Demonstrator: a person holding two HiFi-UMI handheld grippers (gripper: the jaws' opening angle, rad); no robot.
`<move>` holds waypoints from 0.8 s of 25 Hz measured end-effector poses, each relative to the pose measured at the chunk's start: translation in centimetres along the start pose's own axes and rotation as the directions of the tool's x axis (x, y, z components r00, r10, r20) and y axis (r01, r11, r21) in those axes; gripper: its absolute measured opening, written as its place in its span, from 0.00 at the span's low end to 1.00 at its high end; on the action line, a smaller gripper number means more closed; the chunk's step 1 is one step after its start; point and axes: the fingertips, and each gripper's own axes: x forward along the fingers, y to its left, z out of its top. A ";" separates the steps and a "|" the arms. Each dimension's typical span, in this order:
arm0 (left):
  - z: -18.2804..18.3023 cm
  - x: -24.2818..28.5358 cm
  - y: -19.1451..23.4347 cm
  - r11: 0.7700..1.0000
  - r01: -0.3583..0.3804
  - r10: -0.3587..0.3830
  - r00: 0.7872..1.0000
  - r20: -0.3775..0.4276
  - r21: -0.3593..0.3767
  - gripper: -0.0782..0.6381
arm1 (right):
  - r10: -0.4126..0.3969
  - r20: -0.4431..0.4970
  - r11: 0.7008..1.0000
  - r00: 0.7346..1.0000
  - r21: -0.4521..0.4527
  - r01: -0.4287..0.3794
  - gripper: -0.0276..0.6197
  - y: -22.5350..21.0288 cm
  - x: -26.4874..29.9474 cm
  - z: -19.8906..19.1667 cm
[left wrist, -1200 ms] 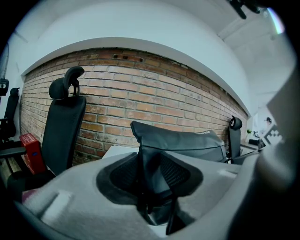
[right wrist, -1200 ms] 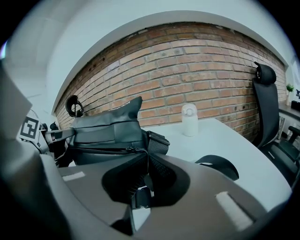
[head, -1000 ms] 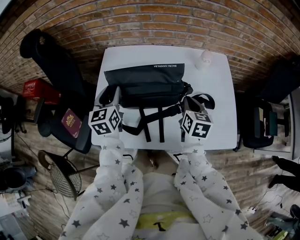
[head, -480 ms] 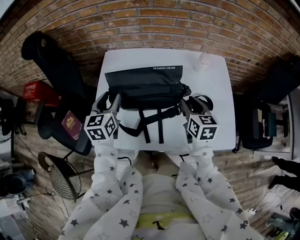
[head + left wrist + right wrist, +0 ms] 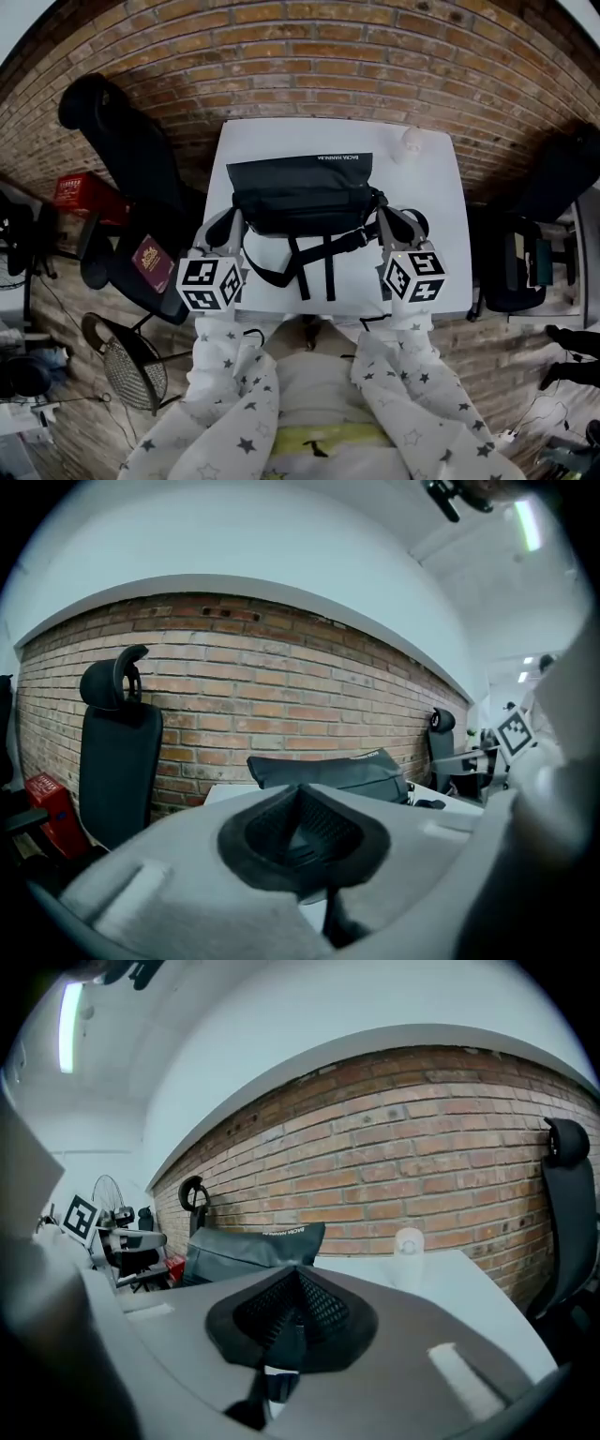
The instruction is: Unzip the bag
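My left gripper (image 5: 227, 223) has just been closing and its jaws are now pressed together with nothing between them; the left gripper view shows the pads meeting at a point in front of the bag. My right gripper (image 5: 394, 221) has just been closing as well and is also empty, with its pads together. Both grippers hang over the front part of the white table (image 5: 436, 202), one just off each front corner of the bag (image 5: 302, 192), and from their own views neither touches it. The bag is black. It lies flat across the middle of the table with its long side towards me and its far edge a little short of the table's back edge. Its straps (image 5: 314, 261) trail towards me and end near the front edge. There is a wide bare strip of table to the right of the bag and a narrower one to the left. A small white thing (image 5: 410, 142) stands alone near the back right corner, well apart from the bag. The brick wall (image 5: 309, 56) runs close behind the table. A black chair (image 5: 122, 150) crowds the left side and a second chair (image 5: 530, 248) stands off the right edge.
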 end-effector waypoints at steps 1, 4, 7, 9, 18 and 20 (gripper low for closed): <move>0.3 -0.2 -0.1 1.000 0.006 -0.006 1.000 0.004 -0.001 0.11 | 0.009 0.016 1.000 1.000 0.011 -0.009 0.06 0.3 -0.1 0.4; 1.0 -0.6 -0.7 1.000 0.029 -0.029 0.999 0.021 -0.001 0.11 | 0.039 0.057 0.999 0.998 0.019 -0.040 0.06 1.3 -0.4 1.3; 1.7 -0.9 -1.3 0.999 0.052 -0.052 0.998 0.040 0.001 0.11 | 0.058 0.093 0.998 0.994 0.021 -0.060 0.05 1.9 -0.5 2.2; 2.3 -1.1 -1.6 0.998 0.063 -0.063 0.997 0.051 0.010 0.11 | 0.071 0.115 0.997 0.991 0.017 -0.074 0.05 2.2 -0.5 2.8; 4.8 -2.0 -2.4 0.994 0.095 -0.100 0.989 0.107 0.047 0.11 | 0.119 0.222 0.992 0.968 0.006 -0.124 0.05 3.5 -1.5 6.1; 5.4 -2.0 -2.3 0.994 0.095 -0.101 0.988 0.120 0.053 0.11 | 0.120 0.246 0.992 0.962 0.018 -0.129 0.05 3.4 -1.7 6.7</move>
